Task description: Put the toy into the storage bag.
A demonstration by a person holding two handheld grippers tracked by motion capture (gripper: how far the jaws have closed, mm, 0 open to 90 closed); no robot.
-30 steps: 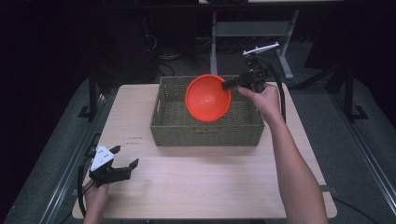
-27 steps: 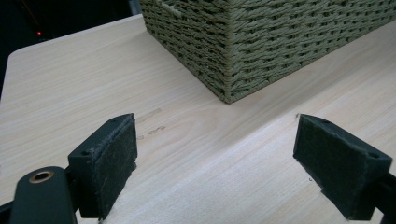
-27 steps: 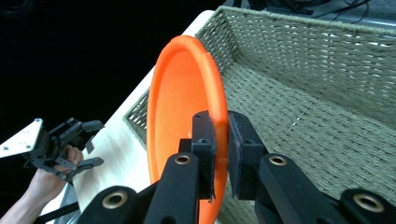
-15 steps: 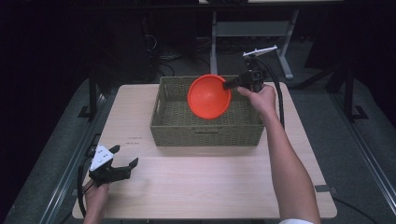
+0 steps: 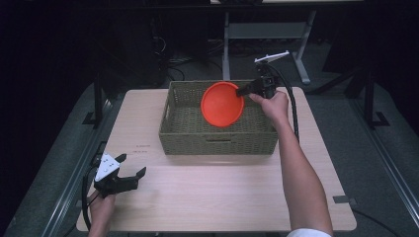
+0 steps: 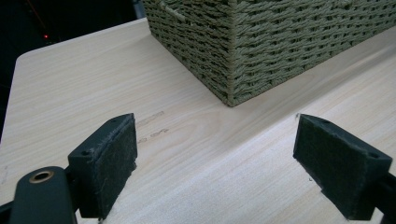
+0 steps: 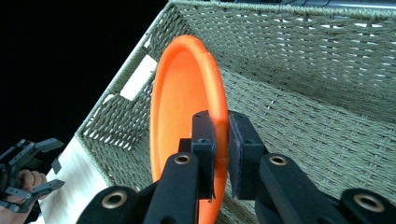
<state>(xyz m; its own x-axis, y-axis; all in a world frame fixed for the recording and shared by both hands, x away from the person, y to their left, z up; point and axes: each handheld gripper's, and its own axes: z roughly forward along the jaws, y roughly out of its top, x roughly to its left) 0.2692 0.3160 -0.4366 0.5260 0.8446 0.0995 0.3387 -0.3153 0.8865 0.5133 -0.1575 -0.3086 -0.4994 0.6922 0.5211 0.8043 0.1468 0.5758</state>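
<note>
An orange plate (image 5: 222,104) hangs on edge over the woven basket (image 5: 188,127), its rim pinched between the jaws of my right gripper (image 5: 242,92). In the right gripper view the plate (image 7: 187,107) stands upright above the basket's floor (image 7: 317,121), and my right gripper (image 7: 220,140) is shut on its rim. My left gripper (image 5: 132,173) rests low at the table's front left corner, open, with nothing between its pads. In the left gripper view my left gripper (image 6: 215,158) points at a corner of the basket (image 6: 261,42) across bare wood.
The light wooden table (image 5: 222,197) has free room in front of the basket and to its left. A metal stand (image 5: 262,34) and dark floor lie beyond the far edge. A black cable (image 5: 295,108) trails from the right gripper across the table's right side.
My right gripper has carried the orange plate lower into the basket's opening. The left gripper has stayed where it was.
</note>
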